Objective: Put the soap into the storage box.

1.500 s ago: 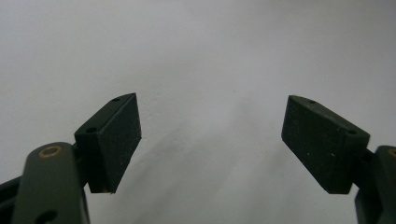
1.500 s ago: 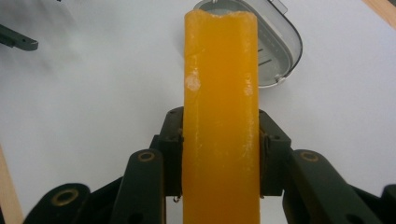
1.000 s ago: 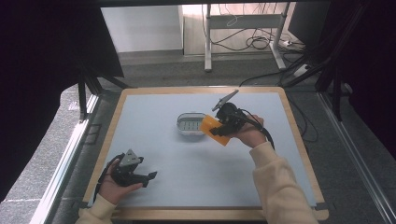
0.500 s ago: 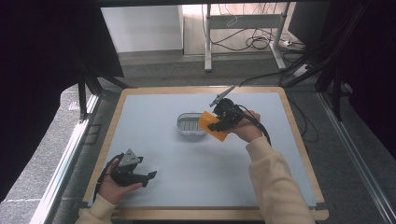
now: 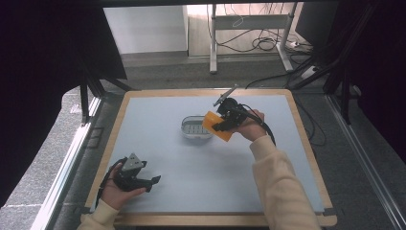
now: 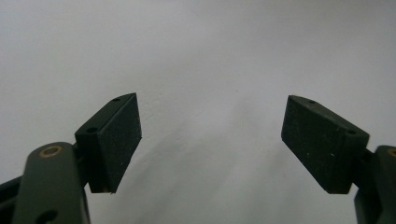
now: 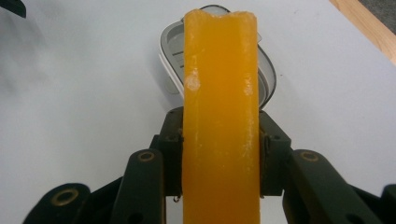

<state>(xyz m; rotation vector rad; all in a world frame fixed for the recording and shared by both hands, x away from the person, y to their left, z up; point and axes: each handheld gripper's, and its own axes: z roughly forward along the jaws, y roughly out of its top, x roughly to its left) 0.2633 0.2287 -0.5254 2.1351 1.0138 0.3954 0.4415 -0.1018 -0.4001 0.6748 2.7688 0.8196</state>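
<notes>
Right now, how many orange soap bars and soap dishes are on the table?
1 of each: the orange bar is clamped in the right tool, above the dish at mid-table.

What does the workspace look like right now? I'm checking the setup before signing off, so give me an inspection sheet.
Surface: pale table top with a wooden rim, bare apart from the job's things.
Job's things: orange soap bar held over the edge of a grey ridged soap dish.
Clutter: nothing seen.
Grippers: right gripper shut on the soap bar; left gripper open, empty, low over the near left of the table.
Cables: a black cable trails from the right gripper; more lie on the floor beyond.
Surroundings: dark curtains, metal stand legs behind.
</notes>
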